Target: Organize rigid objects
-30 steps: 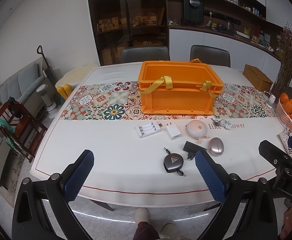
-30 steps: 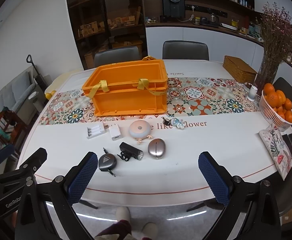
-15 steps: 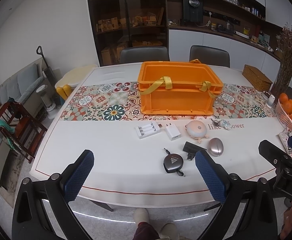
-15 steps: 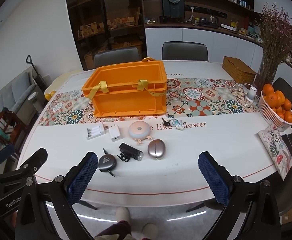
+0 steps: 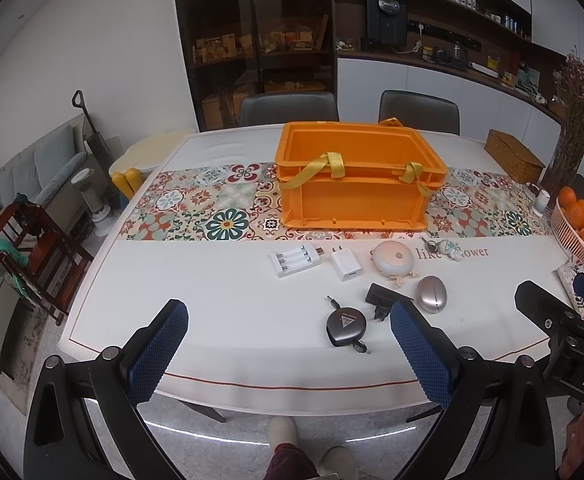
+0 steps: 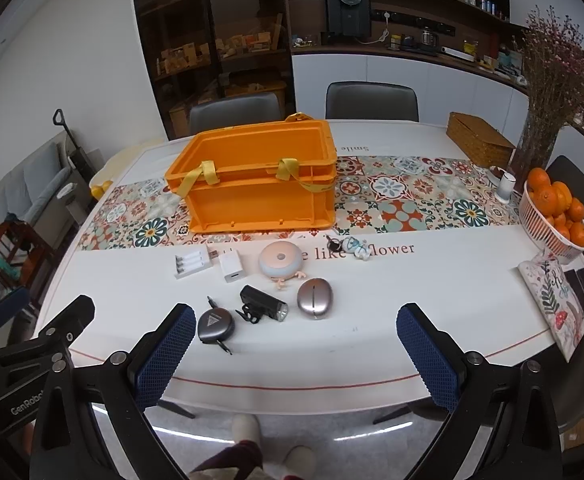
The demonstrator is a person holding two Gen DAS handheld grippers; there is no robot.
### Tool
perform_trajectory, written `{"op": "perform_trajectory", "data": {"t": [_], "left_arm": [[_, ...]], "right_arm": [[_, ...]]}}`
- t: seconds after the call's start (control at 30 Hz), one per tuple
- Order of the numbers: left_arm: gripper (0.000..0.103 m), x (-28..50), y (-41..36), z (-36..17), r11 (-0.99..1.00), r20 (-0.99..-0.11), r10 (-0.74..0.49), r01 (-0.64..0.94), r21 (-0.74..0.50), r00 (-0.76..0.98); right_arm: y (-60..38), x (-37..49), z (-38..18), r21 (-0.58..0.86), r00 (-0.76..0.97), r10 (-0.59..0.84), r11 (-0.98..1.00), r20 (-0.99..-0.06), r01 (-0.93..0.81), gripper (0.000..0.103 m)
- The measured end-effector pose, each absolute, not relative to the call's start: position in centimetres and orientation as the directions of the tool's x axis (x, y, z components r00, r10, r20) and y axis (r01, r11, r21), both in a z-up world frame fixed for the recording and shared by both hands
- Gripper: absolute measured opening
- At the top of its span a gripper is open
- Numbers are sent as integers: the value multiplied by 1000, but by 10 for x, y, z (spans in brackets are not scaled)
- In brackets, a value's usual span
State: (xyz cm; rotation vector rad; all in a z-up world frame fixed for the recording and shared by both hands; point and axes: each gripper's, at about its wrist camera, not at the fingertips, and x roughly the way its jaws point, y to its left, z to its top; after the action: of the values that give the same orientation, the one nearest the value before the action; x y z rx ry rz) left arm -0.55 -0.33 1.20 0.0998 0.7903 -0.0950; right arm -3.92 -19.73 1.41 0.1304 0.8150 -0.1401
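You're looking at a white table (image 6: 432, 300) with a thin red line near its front edge and a patterned tile runner (image 6: 392, 196) across its middle. On the runner, left of centre, sits an orange crate (image 6: 256, 184). Below it, lower centre of the frame, lie a white battery charger (image 6: 192, 262), a white plug adapter (image 6: 231, 266), a round pink-topped device (image 6: 280, 258), a keychain figure (image 6: 354, 246), a black bike light (image 6: 264, 306), a silver egg-shaped object (image 6: 315, 298) that may be a mouse, and a retractable cable reel (image 6: 215, 326). At the right edge you have a basket of oranges (image 6: 556, 212), a wicker box (image 6: 478, 138), a vase (image 6: 534, 152) and a printed pouch (image 6: 552, 300).
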Motion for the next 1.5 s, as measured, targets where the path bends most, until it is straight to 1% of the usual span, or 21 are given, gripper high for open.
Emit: {"op": "perform_trajectory", "data": {"t": [0.17, 0.33, 0.47, 0.63, 0.87, 1.03, 1.17, 1.5], "left_arm": [[103, -2, -3, 9, 990, -721, -59, 133, 47, 690], [103, 5, -4, -5, 988, -752, -84, 151, 21, 654], [103, 12, -9, -18, 985, -773, -91, 170, 23, 628], [103, 22, -17, -40, 978, -794, -115, 209, 15, 597], [103, 37, -25, -72, 977, -803, -119, 215, 11, 584], [103, 47, -30, -95, 973, -805, -140, 229, -5, 576], [103, 57, -37, -117, 971, -817, -141, 239, -4, 559], [102, 70, -53, -162, 962, -815, -132, 271, 32, 565]], "right_arm": [[-197, -38, 13, 60, 673, -77, 982, -736, 178, 102], [-199, -33, 2, 66, 652, -78, 979, -754, 193, 102], [-203, -27, -11, 70, 628, -77, 976, -774, 206, 102], [-205, -19, -30, 76, 604, -74, 973, -793, 220, 102], [-207, -5, -60, 43, 577, -96, 974, -811, 222, 102], [-216, 5, -81, 57, 558, -83, 972, -825, 228, 102], [-218, 11, -98, 40, 540, -99, 970, -836, 241, 102], [-224, 21, -134, 19, 518, -115, 969, -847, 245, 102]]}}
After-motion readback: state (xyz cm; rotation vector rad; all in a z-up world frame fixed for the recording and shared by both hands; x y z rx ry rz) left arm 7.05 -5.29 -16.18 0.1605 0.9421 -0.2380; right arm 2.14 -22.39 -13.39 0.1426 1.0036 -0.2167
